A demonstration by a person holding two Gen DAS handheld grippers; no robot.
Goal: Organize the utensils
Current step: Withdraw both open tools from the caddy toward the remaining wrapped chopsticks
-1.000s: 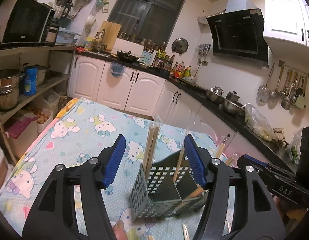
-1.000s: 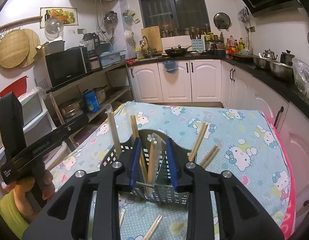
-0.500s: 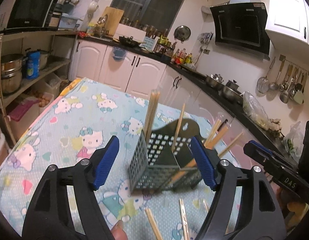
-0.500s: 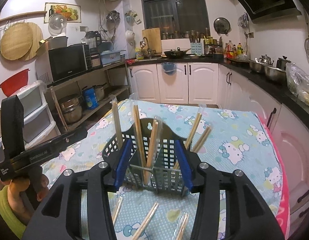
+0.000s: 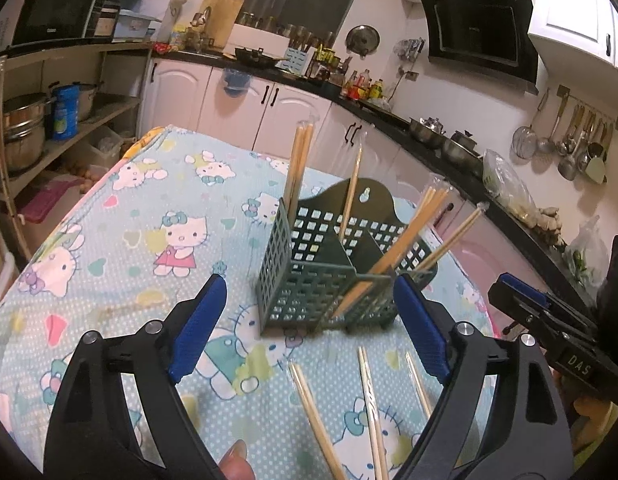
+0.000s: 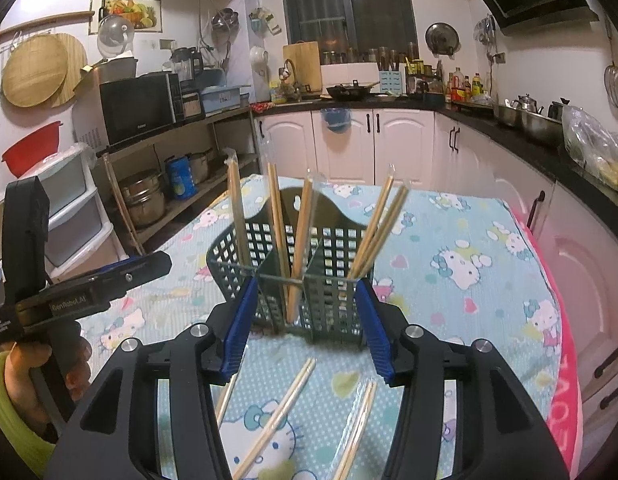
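While both your left gripper [image 5: 309,334] and right gripper [image 6: 305,322] hang spread and empty, the caddy [image 6: 293,276] stands just beyond the fingers, loose chopsticks [image 6: 281,408] lying beneath them for pickup.

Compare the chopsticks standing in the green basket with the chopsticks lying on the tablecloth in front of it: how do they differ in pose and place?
Pose: the chopsticks in the basket stand upright or lean outward; the chopsticks on the tablecloth lie flat.
Place: the standing ones sit inside the green basket, spread over its compartments; the loose ones lie outside it, nearer the open grippers.
Shared: both are pale wooden sticks, several in clear wrappers.
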